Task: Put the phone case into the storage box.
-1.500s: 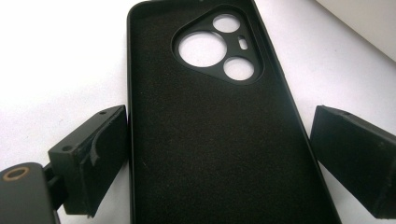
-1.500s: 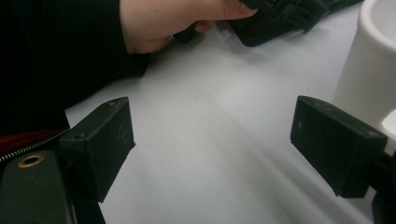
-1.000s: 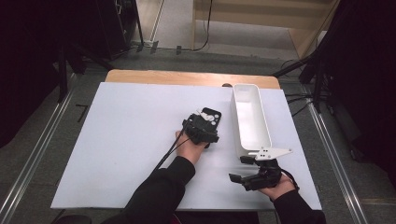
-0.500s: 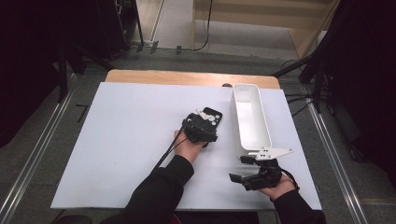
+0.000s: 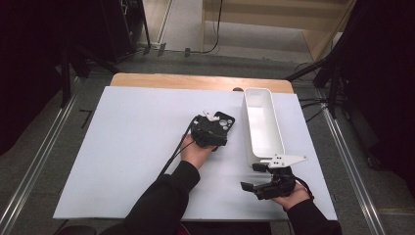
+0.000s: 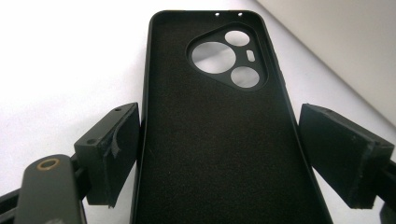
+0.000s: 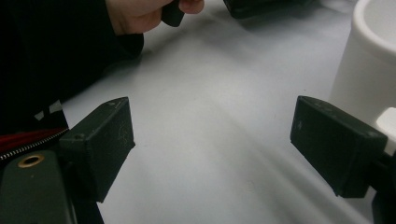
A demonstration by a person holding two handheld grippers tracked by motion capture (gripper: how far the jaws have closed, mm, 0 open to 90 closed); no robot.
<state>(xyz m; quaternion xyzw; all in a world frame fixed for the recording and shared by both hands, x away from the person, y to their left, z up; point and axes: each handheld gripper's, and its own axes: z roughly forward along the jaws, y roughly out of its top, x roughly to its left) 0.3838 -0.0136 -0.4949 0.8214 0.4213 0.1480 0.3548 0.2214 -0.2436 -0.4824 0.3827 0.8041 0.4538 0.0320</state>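
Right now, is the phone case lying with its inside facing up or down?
Facing up. The phone case shows its matte lining and raised rim, lying flat between the open left tongs.

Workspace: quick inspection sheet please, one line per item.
Surface: white sheet over a wooden tabletop.
Job's things: black phone case lying inner side up; white bin beside it, nothing seen inside.
Clutter: nothing seen.
Grippers: left gripper straddles the case, jaws not clamped; right gripper open over bare sheet.
Cables: black cable trails from the left gripper.
Surroundings: grey floor, metal rails, dark stands.
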